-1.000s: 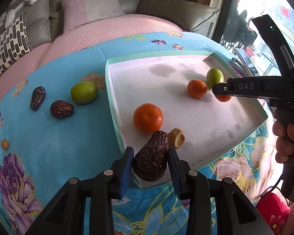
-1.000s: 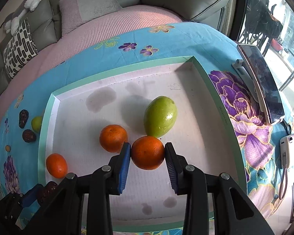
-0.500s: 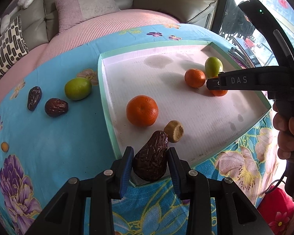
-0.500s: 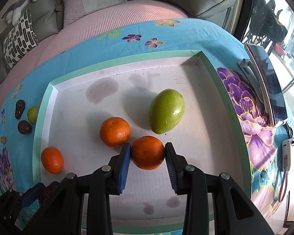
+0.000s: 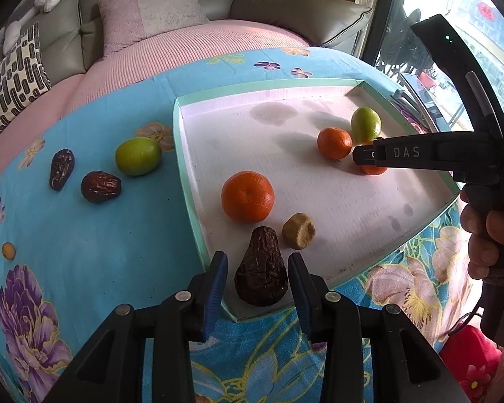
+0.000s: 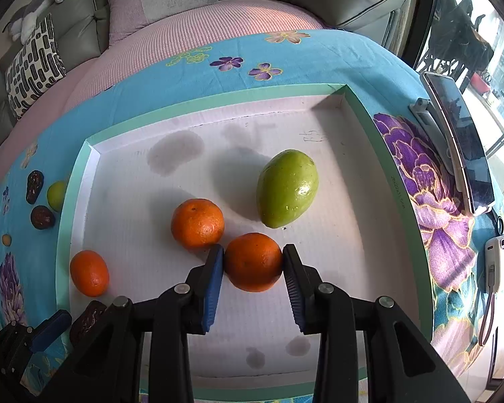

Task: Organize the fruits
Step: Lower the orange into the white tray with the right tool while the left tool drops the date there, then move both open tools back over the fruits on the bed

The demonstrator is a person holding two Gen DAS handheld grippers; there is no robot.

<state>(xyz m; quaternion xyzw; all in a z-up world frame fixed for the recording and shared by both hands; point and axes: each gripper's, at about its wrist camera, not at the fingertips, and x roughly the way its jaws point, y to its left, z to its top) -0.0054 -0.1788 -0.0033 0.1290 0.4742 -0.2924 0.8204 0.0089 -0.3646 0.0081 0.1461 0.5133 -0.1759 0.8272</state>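
Note:
A white tray with a green rim (image 5: 184, 168) lies on the blue flowered cloth. My left gripper (image 5: 257, 278) is open over the tray's near corner. A wrinkled dark date (image 5: 262, 275) rests on the tray floor between its fingers, with a thin gap on the left side. My right gripper (image 6: 253, 268) is shut on an orange (image 6: 253, 262) low over the middle of the tray (image 6: 218, 100). Just beyond it lie a second orange (image 6: 197, 223) and a large green fruit (image 6: 287, 188). A third orange (image 5: 247, 196) and a small tan fruit (image 5: 299, 230) lie near the date.
Left of the tray, a green fruit (image 5: 137, 156) and two dark dates (image 5: 100, 186) (image 5: 62, 173) lie on the cloth. A phone on a stand (image 6: 460, 147) and a white device (image 6: 500, 258) sit right of the tray. A sofa with cushions (image 5: 151, 3) stands behind.
My left gripper came down into the tray's near corner and its fingers parted slightly, so the date now rests on the tray floor. The right gripper still holds its orange, barely moved.

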